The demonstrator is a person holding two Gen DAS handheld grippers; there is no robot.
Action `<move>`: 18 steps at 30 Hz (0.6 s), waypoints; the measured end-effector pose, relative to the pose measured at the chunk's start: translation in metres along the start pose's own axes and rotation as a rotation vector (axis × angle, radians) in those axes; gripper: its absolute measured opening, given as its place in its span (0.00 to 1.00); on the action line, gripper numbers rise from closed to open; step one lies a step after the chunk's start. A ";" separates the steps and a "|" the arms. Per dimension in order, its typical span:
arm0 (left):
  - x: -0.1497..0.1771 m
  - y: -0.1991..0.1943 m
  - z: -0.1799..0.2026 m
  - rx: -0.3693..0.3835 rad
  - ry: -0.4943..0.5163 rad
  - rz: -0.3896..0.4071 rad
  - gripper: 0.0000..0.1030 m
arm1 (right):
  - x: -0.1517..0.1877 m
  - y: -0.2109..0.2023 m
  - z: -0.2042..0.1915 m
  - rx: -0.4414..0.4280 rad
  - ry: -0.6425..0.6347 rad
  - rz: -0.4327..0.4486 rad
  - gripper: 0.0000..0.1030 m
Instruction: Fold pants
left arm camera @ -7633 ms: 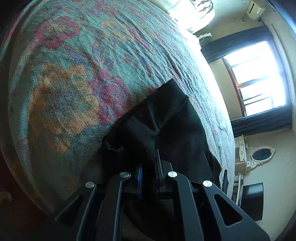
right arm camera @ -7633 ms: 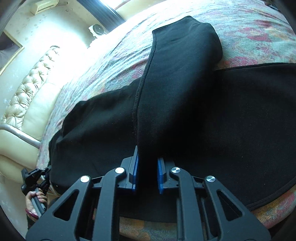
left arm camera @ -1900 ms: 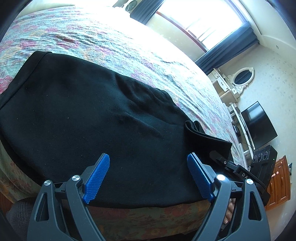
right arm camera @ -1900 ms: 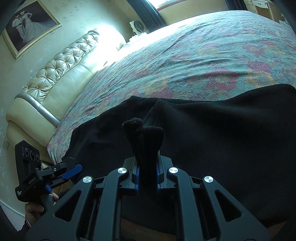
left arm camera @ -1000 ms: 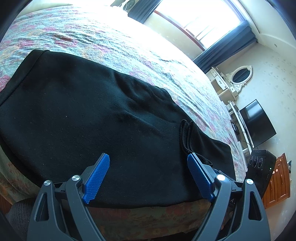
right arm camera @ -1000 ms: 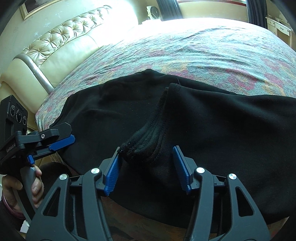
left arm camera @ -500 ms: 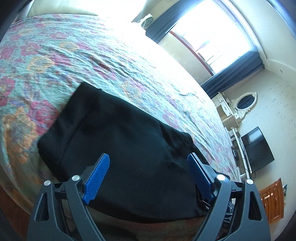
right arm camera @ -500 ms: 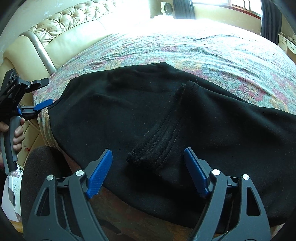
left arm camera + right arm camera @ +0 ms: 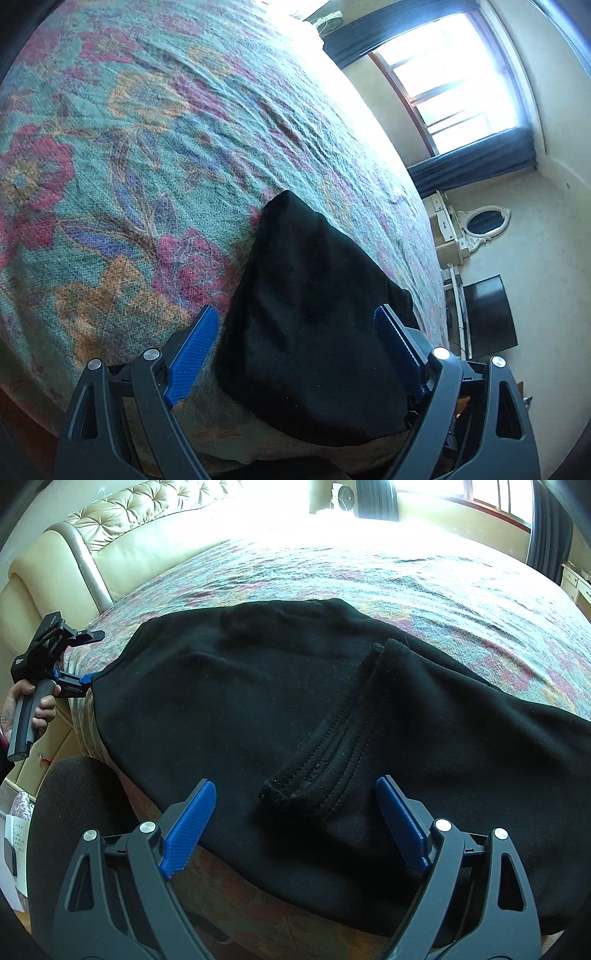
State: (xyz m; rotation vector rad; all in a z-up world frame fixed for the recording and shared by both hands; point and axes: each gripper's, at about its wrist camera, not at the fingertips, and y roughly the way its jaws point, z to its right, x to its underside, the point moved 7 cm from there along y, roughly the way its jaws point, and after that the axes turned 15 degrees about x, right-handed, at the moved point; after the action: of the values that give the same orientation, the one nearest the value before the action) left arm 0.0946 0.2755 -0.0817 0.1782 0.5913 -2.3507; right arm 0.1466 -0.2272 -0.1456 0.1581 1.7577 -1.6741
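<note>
Left wrist view: The left hand-held gripper [image 9: 291, 354] is spread wide, with both blue pads [image 9: 190, 349] clear of the fabric. The black pants [image 9: 310, 325] lie on the bed [image 9: 129, 166] near its front edge. One end of the garment sits in the gap between the pads, touching neither. The bed carries a floral cover in green, red and orange. Beyond the bed stand a bright window [image 9: 454, 74] with dark curtains [image 9: 472, 162], an oval mirror [image 9: 484, 221] and a dark television screen [image 9: 487, 314].

Right wrist view: The right hand-held gripper [image 9: 295, 827] is also spread wide; its jaws have just been opening. The pants [image 9: 229, 701] lie flat across the bed [image 9: 406, 583], reaching to its front edge. A folded layer with a stitched hem [image 9: 332, 746] lies on top of the garment. The hem's near corner rests in the gap between the blue pads [image 9: 188, 830] and is not pinched. At the left of this view, a hand [image 9: 33, 705] holds the left hand-held gripper [image 9: 74, 657] by its grip. That gripper sits just beside the left end of the pants, its jaws apart. A tufted cream headboard [image 9: 129, 528] stands behind the bed, and a fan [image 9: 343, 494] stands near the window.
</note>
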 end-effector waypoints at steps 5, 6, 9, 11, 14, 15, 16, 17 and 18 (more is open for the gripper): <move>-0.011 0.005 -0.008 0.062 -0.018 -0.029 0.82 | 0.000 0.000 0.000 0.001 0.002 0.001 0.86; -0.012 0.007 -0.009 0.065 -0.017 -0.044 0.82 | 0.000 0.000 0.000 0.000 0.003 0.000 0.86; -0.010 0.014 -0.009 0.056 0.041 -0.126 0.82 | -0.001 -0.002 0.002 -0.016 0.021 0.002 0.86; -0.008 0.013 -0.011 0.075 0.055 -0.159 0.82 | -0.001 -0.004 0.005 -0.037 0.050 0.007 0.86; -0.011 0.009 -0.009 0.099 0.019 -0.138 0.82 | -0.003 -0.011 0.014 -0.088 0.127 0.023 0.86; -0.011 0.008 -0.007 0.105 0.024 -0.129 0.82 | -0.004 -0.014 0.018 -0.113 0.160 0.028 0.86; -0.009 0.009 -0.004 0.114 0.034 -0.125 0.82 | -0.006 -0.018 0.022 -0.131 0.189 0.035 0.86; -0.008 0.010 -0.003 0.121 0.041 -0.128 0.82 | -0.008 -0.022 0.027 -0.142 0.209 0.044 0.86; -0.008 0.012 -0.002 0.118 0.048 -0.132 0.82 | -0.010 -0.026 0.031 -0.145 0.219 0.056 0.86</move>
State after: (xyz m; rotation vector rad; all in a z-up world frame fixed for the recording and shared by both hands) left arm 0.1081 0.2738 -0.0857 0.2574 0.5006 -2.5170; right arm 0.1521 -0.2559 -0.1160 0.3323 2.0106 -1.5299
